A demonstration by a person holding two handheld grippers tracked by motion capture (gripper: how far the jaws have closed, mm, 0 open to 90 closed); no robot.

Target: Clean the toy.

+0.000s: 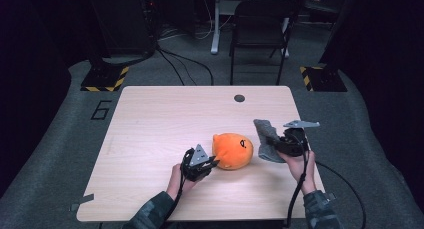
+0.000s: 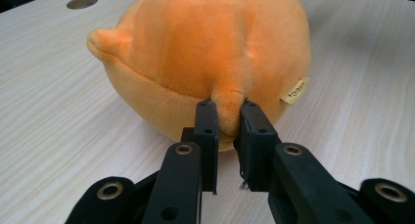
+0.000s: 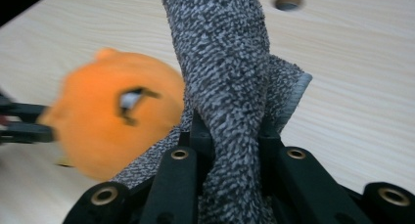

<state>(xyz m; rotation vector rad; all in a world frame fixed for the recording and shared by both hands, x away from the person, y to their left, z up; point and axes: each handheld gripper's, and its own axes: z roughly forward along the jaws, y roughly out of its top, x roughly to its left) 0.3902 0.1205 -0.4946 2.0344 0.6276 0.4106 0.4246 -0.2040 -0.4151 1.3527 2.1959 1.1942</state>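
Nearest the person, the left gripper [image 1: 214, 162] pinches a small nub at the back of the orange plush toy [image 1: 232, 150], its jaws narrowed onto that tuft in the left gripper view [image 2: 228, 117]. The plush rests on the light wooden table [image 1: 150, 134], near its middle. Just right of it, the right gripper [image 1: 276, 144] clamps a bunched fold of the grey knitted cloth [image 1: 267, 139]. Farther off, a round cable hole [image 1: 239, 98] sits near the table's far edge, with a dark chair [image 1: 260, 24] beyond.

Lab: hazard-taped stand bases [image 1: 105, 79], floor cables [image 1: 185, 64], folding chair [image 1: 260, 26].
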